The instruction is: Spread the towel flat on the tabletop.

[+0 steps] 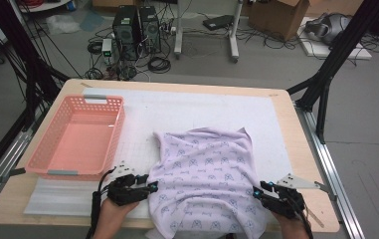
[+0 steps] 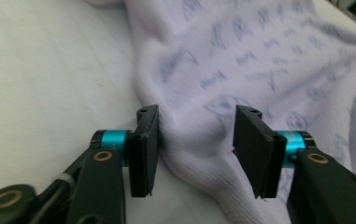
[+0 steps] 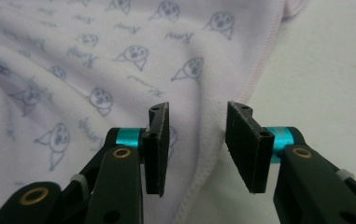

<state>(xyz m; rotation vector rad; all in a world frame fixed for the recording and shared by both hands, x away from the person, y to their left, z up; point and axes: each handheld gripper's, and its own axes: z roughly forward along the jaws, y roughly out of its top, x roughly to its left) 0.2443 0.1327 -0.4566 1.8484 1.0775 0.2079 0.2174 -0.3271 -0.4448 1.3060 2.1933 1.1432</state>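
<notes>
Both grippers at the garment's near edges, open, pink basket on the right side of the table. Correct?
Not quite: the basket sits on the table's left side, as the high view shows. The rest holds: left gripper and right gripper stand open at the garment's near edges, cloth between the jaws.

A pink plastic basket (image 1: pixel 77 137) with slotted walls sits on the left part of the table (image 1: pixel 286 129), resting partly on a white mat (image 1: pixel 187 107) that covers most of the wooden top. Beyond the table, two dark computer towers (image 1: pixel 136 27) stand side by side on the grey floor among loose black cables (image 1: pixel 159 63). A cardboard box (image 1: pixel 281 17) stands farther right, and the white legs of a stand (image 1: pixel 233 30) rise between them.
</notes>
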